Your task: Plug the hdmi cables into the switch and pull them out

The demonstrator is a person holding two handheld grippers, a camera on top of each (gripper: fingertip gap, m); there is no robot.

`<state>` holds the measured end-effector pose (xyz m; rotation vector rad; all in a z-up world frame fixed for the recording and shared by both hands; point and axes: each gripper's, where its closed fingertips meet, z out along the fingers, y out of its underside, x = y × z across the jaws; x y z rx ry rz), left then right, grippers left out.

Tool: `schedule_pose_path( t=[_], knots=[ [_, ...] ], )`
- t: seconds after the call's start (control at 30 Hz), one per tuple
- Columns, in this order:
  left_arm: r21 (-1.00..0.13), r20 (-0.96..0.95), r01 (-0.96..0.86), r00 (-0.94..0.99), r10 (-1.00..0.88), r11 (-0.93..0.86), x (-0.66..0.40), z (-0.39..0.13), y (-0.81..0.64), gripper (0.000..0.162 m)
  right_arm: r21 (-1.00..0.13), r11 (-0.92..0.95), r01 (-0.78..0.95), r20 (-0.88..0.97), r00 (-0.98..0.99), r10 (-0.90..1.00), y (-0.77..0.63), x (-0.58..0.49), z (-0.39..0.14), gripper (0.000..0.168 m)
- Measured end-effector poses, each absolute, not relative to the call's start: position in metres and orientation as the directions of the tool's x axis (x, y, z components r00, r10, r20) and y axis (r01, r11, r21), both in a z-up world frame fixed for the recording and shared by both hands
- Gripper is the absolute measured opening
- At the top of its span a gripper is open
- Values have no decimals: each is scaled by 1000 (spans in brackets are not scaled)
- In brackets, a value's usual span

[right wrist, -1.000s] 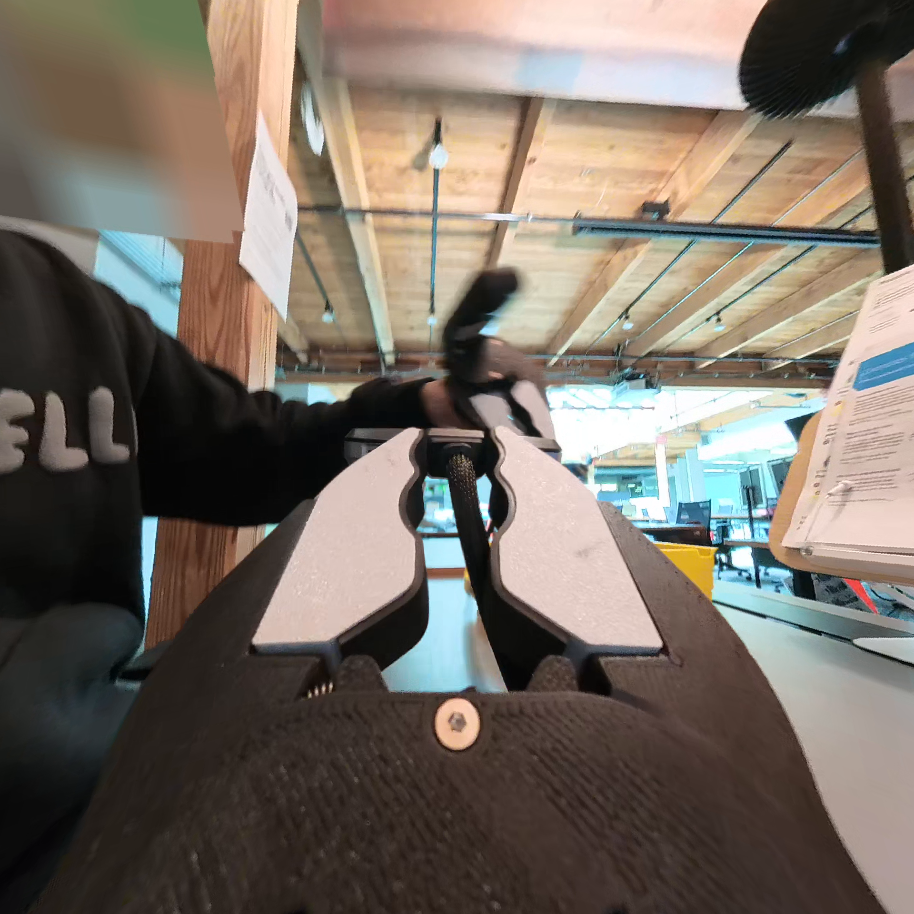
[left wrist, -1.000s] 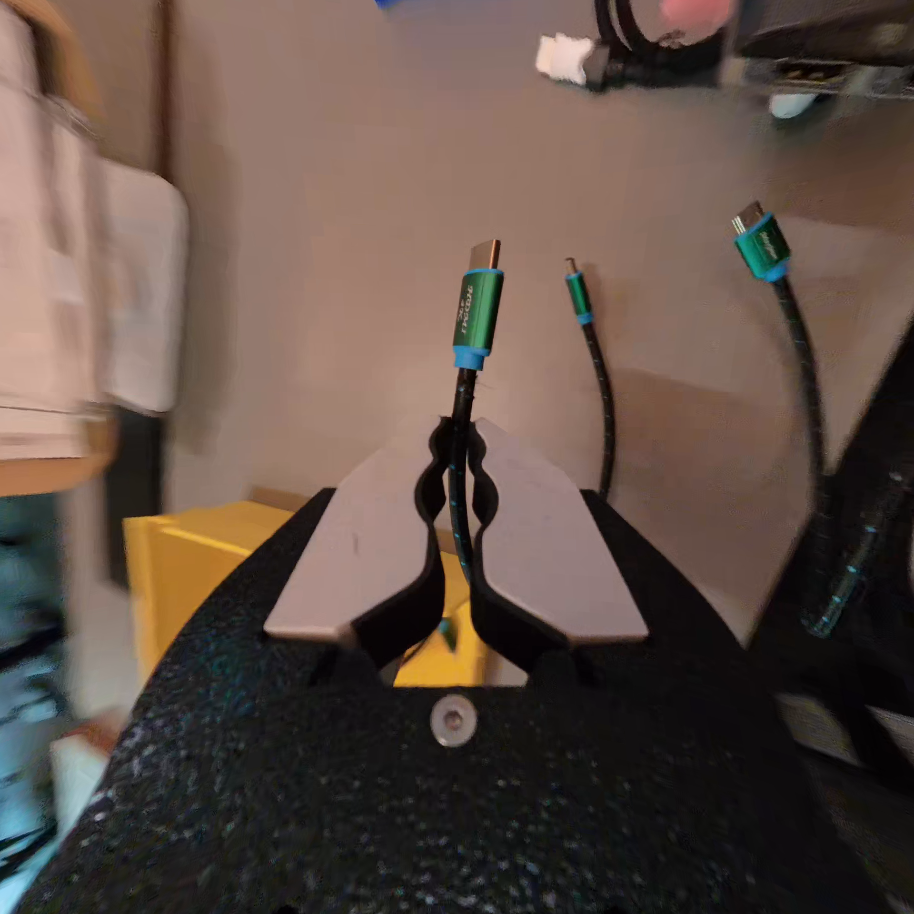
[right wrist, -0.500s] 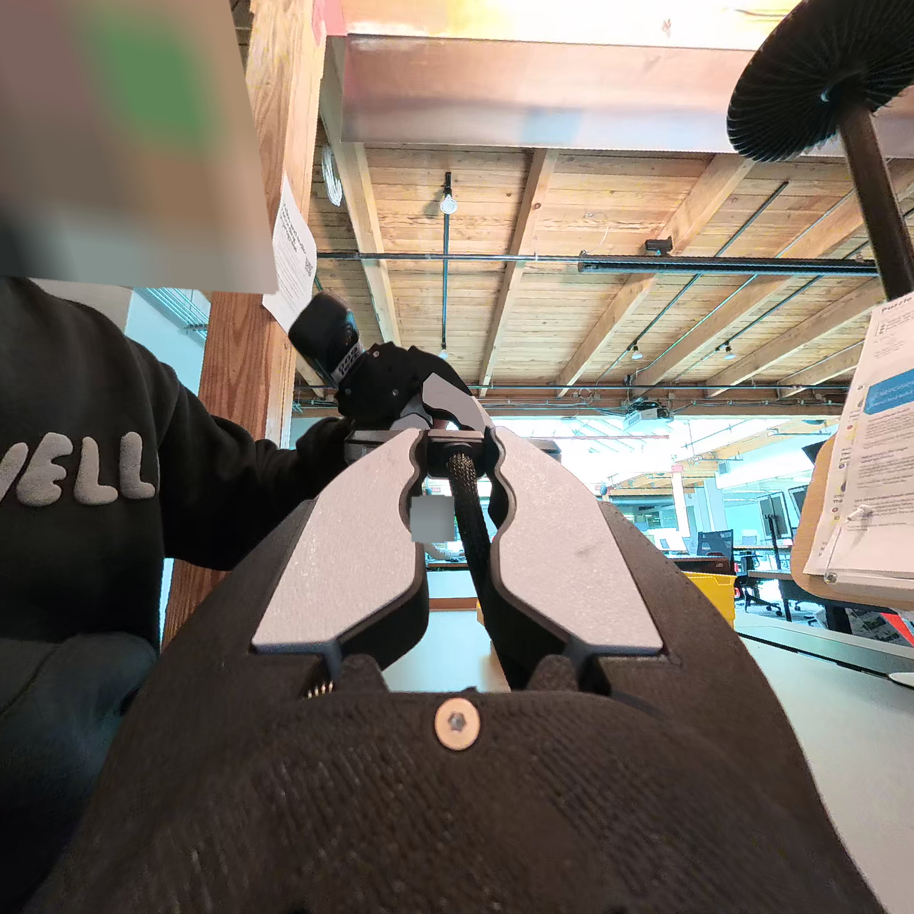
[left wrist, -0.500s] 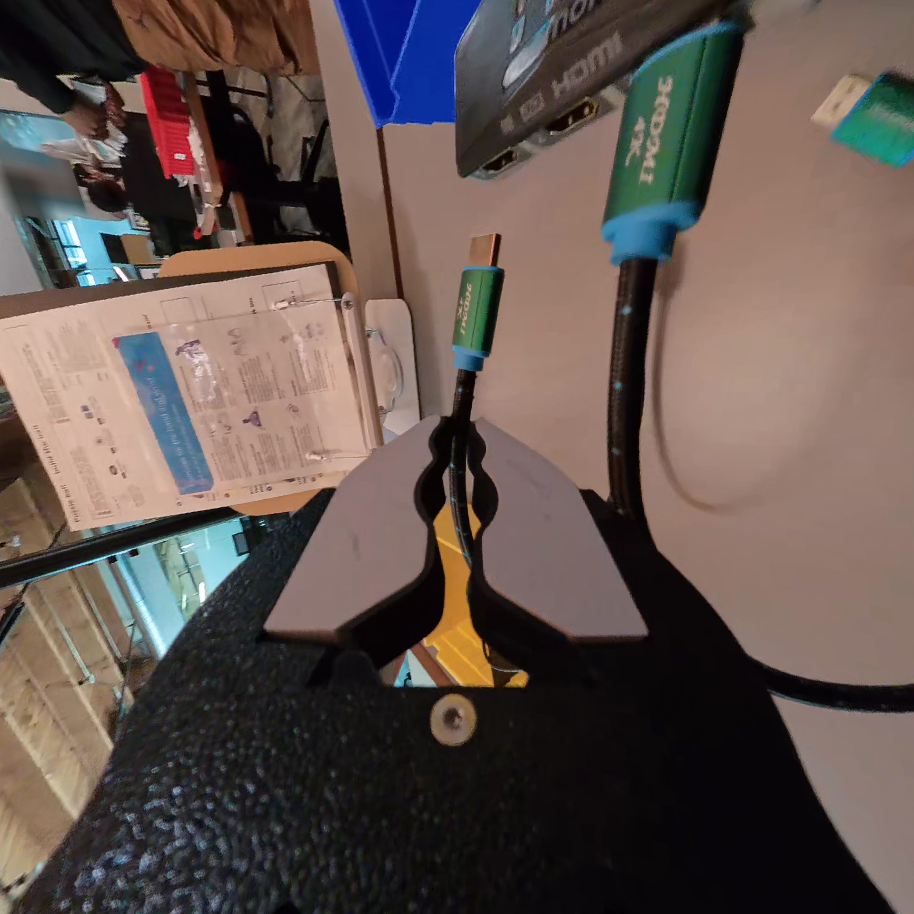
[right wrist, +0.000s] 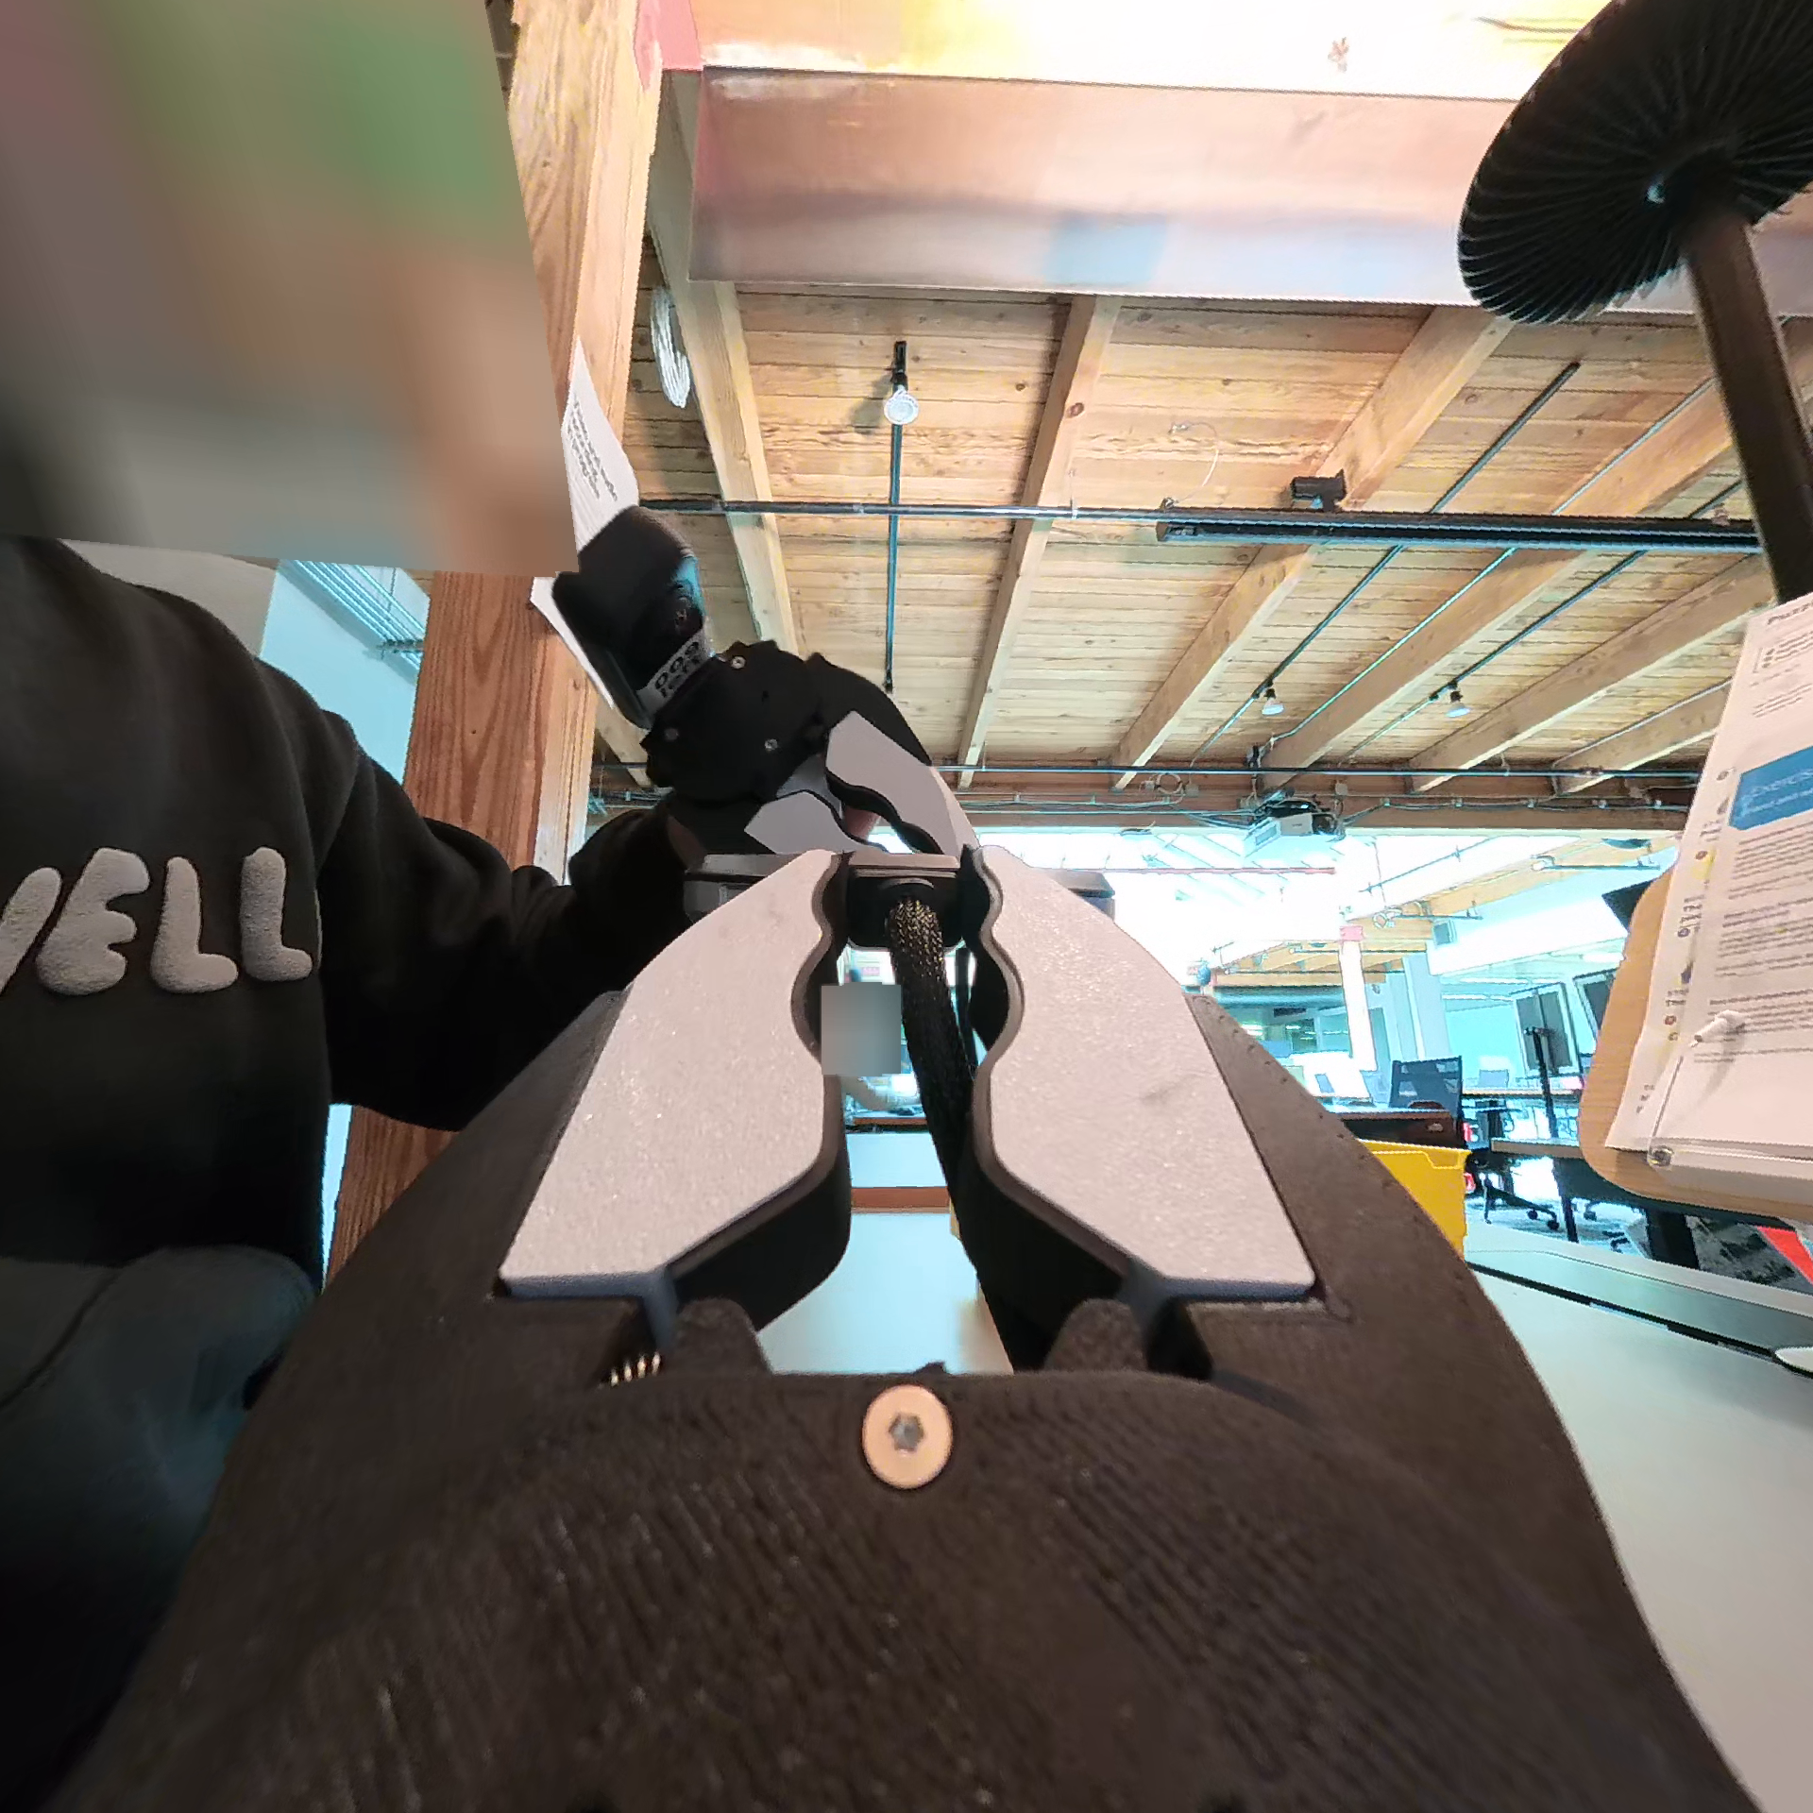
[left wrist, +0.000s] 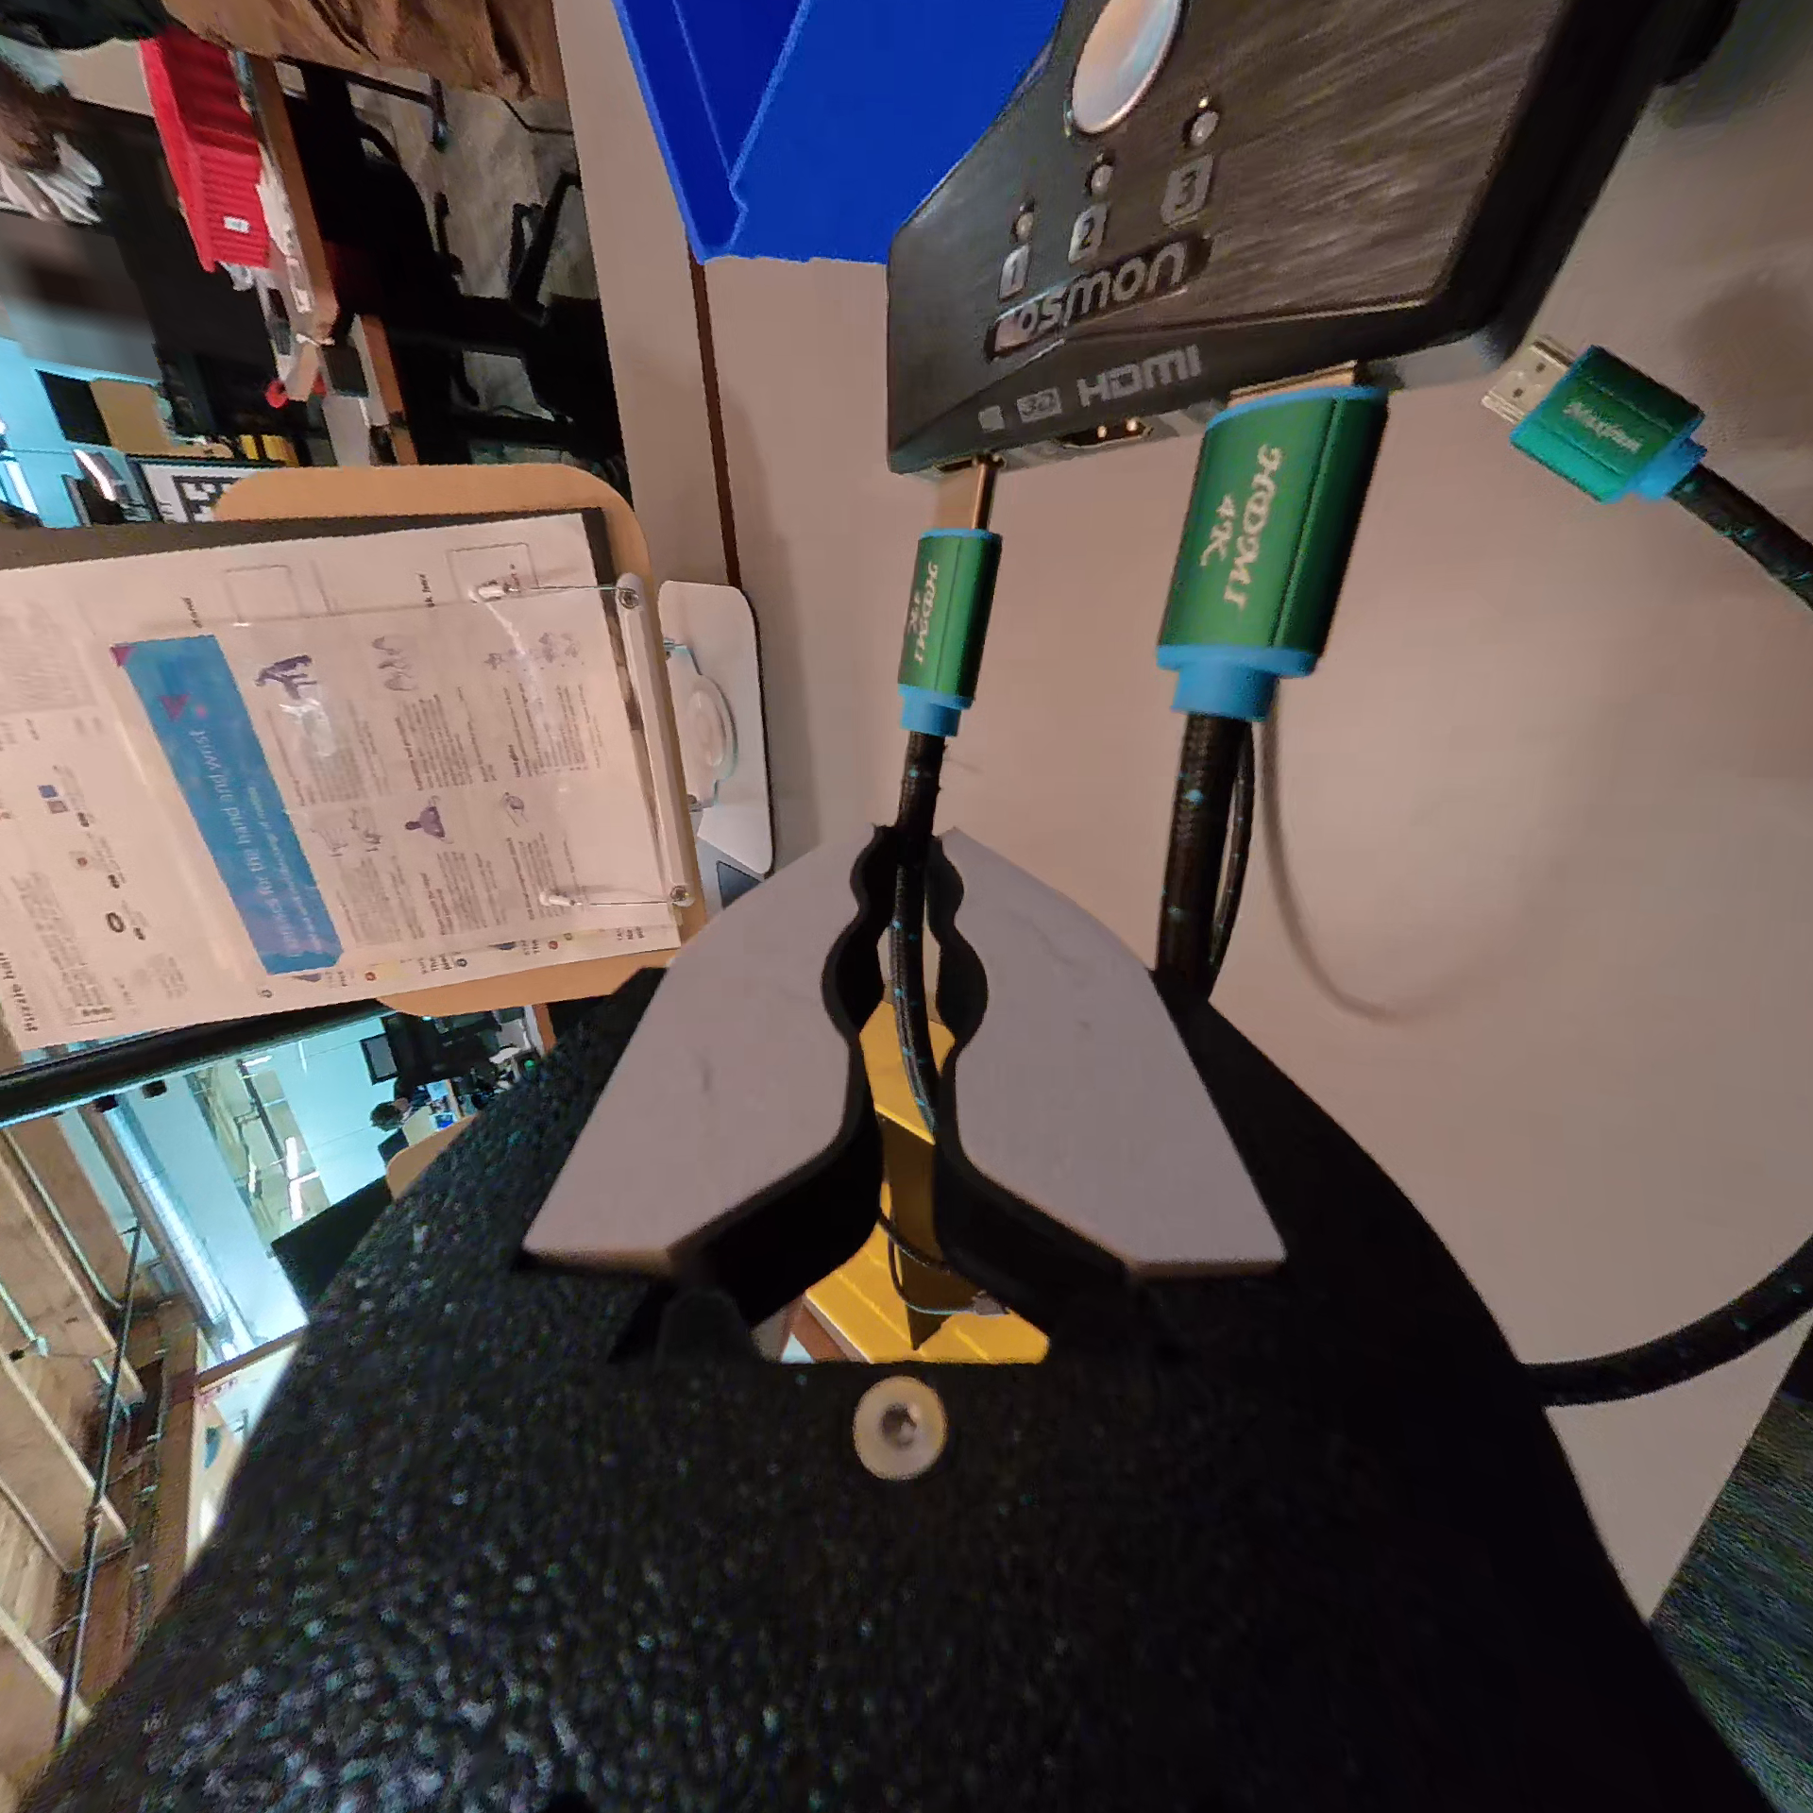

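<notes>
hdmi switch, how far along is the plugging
Done: one green plug looks seated in the switch. In hand: the left gripper pinches a cable whose plug meets the left port. The right gripper grips a black braided cable. Left: the middle port, the loose plug, then pulling out.

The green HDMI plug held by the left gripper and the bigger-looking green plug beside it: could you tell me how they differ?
The held plug has its metal tip only at the switch port, bare metal showing; the neighbouring plug is seated almost fully. The held plug's cable runs between the left gripper fingers; the neighbouring plug's cable hangs free. Both have green shells, blue collars and braided black cables.
</notes>
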<state>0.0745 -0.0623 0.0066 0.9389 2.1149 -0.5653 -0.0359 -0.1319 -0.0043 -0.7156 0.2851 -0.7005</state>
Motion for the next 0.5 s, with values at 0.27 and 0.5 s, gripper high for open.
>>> schedule_pose_path(
  t=[0.27, 0.5],
  knots=[
    [16, -841, 776, -331, 429, 630, 72, 13, -61, 6, -687, 544, 482, -12, 741, -671, -131, -35, -4, 22],
    [66, -841, 773, -297, 452, 631, 69, 12, -59, 6, -686, 548, 479, -11, 746, -665, -131, -36, -4, 22]
  ],
)
